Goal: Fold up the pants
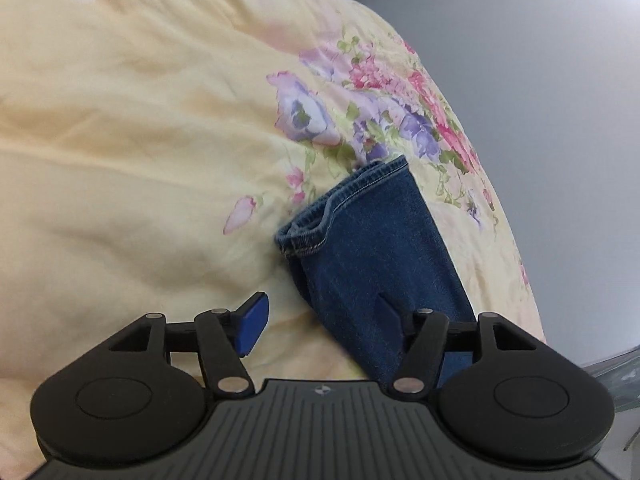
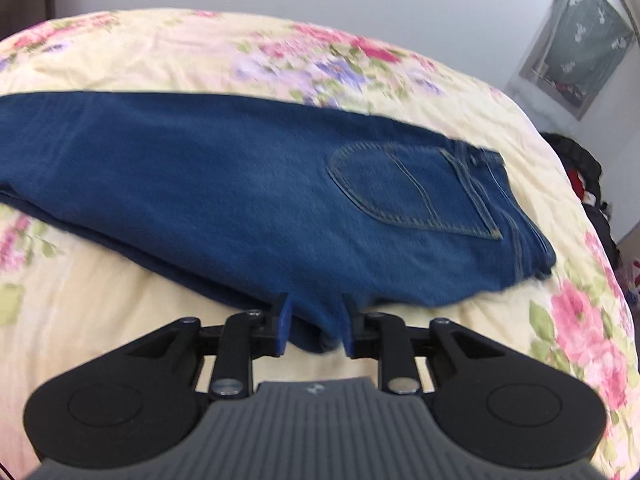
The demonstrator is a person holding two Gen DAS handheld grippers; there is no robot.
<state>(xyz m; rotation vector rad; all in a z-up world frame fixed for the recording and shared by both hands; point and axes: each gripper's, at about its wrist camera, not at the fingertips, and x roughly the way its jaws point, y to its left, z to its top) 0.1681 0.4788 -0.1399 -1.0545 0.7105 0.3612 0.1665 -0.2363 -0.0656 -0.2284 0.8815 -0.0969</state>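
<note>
Lying on the bed: the pants (image 2: 248, 192) are stretching across the floral quilt (image 2: 120, 48), already doubled leg on leg, back pocket (image 2: 416, 192) facing up toward the right, waistband at the right end, legs running off to the left.
Left gripper: the left gripper (image 1: 324, 320) is standing wide apart at the hem end; its left pad (image 1: 252, 324) is hanging clear over the quilt, while the right one is sitting against or just under the denim, so it is gripping nothing that I can see.
Right gripper: the right gripper (image 2: 316, 324) is straddling the near edge of the seat area, pads on either side of a bulge of cloth; whether it is actually pinching or only bracketing it, I cannot tell.
Hems: the two leg cuffs (image 1: 340, 208) are lying stacked but slightly staggered, one mouth gaping open.
Risk, layers: judging by that stagger, a grab catching only the top layer would be peeling the legs apart as they lift.
Risk, quilt: the soft quilt is puckering under the cloth, so a low pinch could be taking bedding along with denim.
Risk, slip: thick denim held by a thin edge may be sliding out mid-fold.
Hidden: the middle of the legs is falling outside both views.
Hard to read: the right wrist view is blurring, and the left gripper's right pad is half buried in fabric.
</note>
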